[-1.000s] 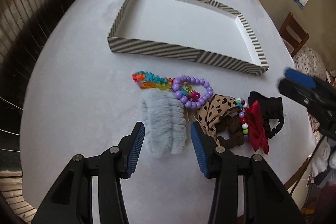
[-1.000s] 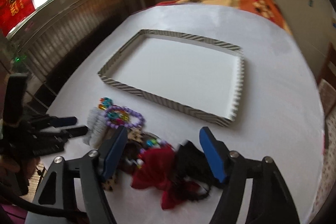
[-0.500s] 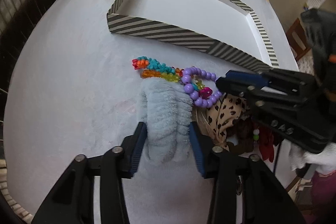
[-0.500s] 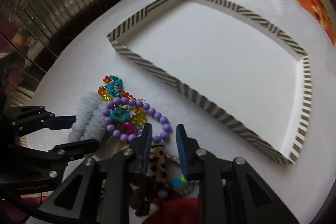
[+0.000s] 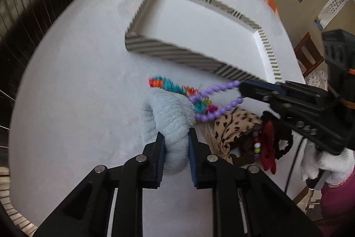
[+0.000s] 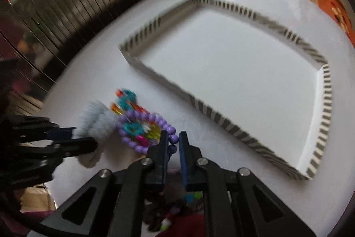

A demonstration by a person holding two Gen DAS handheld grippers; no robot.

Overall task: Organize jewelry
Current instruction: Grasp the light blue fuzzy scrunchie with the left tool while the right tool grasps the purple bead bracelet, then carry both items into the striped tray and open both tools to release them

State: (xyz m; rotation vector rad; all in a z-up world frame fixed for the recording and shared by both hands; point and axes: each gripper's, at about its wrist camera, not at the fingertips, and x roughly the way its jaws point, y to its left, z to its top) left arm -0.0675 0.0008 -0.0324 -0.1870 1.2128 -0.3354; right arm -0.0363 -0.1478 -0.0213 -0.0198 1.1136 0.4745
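Where the left gripper (image 5: 175,148) had half a second before only straddled the grey scrunchie (image 5: 170,119) with some slack, its blue pads had now clamped tight on the scrunchie's near end, squeezing the plush between them. The right gripper (image 6: 173,143), earlier poised over the purple bead bracelet (image 6: 144,132), had closed on a few of its beads, and in the left view the loop was pulled out long toward that gripper. The rest of the pile, with the leopard scrunchie (image 5: 230,128) and red bow (image 5: 267,148), lay on the white table (image 5: 77,92) just beside the striped tray (image 5: 177,54), whose inside held nothing.
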